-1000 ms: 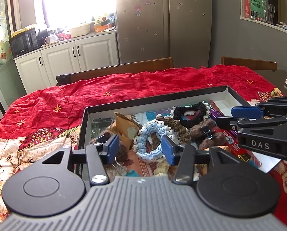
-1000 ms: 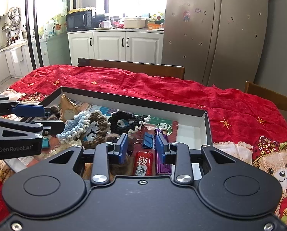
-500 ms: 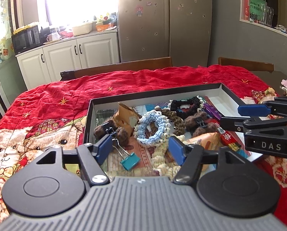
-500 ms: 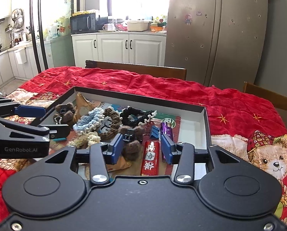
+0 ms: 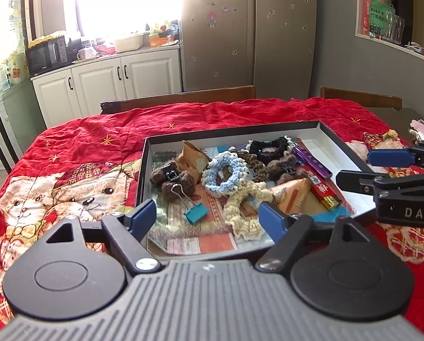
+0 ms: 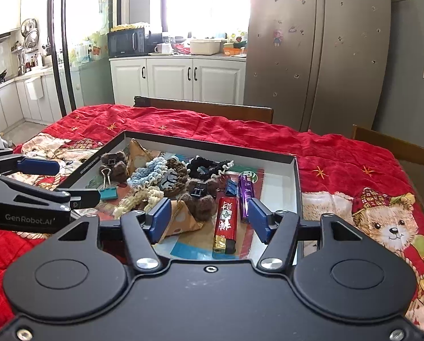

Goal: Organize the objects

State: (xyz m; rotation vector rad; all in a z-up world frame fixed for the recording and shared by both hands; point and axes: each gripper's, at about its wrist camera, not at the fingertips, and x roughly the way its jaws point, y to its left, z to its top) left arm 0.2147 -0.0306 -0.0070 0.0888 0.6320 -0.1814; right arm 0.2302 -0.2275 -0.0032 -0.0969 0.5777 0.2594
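Observation:
A shallow black box lies on the red quilt and holds a jumble. In it are a blue crochet scrunchie, a cream scrunchie, a black one, brown fuzzy clips, a teal binder clip, a red lighter and a purple lighter. My left gripper hangs over the box's near edge, jaws opening, nothing between them. My right gripper hovers above the lighters, jaws opening and empty.
The red quilt with teddy-bear prints covers the table around the box. Wooden chair backs stand behind it. White cabinets and a steel fridge line the far wall.
Both grippers have pulled back from the box and their jaws have widened. More of the box's contents shows now, among them the teal binder clip and the cream scrunchie.

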